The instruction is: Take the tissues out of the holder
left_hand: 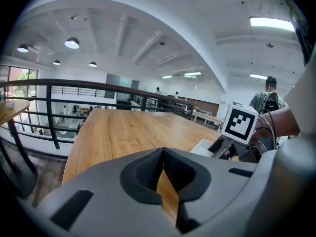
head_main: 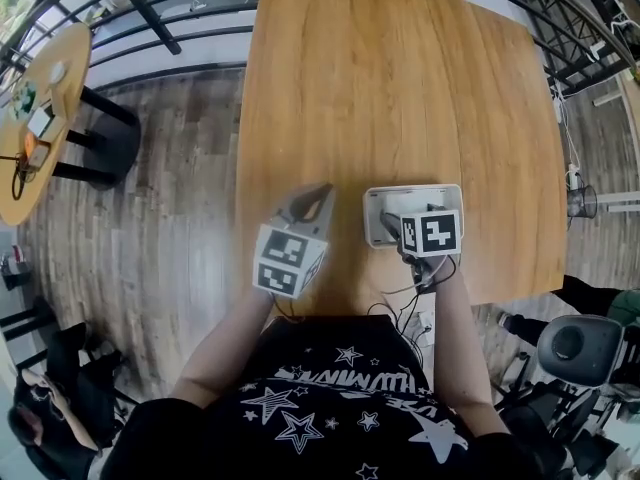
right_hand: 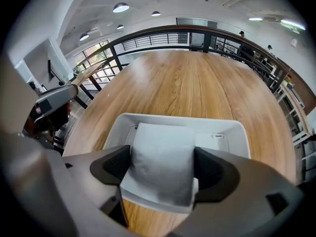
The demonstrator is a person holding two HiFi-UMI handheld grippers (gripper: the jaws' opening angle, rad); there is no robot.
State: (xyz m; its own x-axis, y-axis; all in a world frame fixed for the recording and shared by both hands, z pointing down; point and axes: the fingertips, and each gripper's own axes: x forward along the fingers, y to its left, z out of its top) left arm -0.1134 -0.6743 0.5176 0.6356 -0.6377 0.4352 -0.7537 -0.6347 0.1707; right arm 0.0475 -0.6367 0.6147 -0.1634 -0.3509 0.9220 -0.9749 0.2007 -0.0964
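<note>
Lightly glossy, grained brown wooden bench [head_main: 400, 88]; smooth white rectangular plastic holder [right_hand: 227, 132]; inside it, soft matt white paper tissues [right_hand: 163, 162].

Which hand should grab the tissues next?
Right. The right tongs stand open around the white folded tissues in the white plastic holder; the left tongs are shut, aside over the wooden table.

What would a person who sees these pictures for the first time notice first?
The eye goes first to the folded white paper tissues lying in the white plastic tray holder near the person's edge of the large wooden table. The right hand-held gripper points down at it, jaws wide apart, with the tissues between them. The left hand-held gripper, jaws together, hovers left of the holder.
</note>
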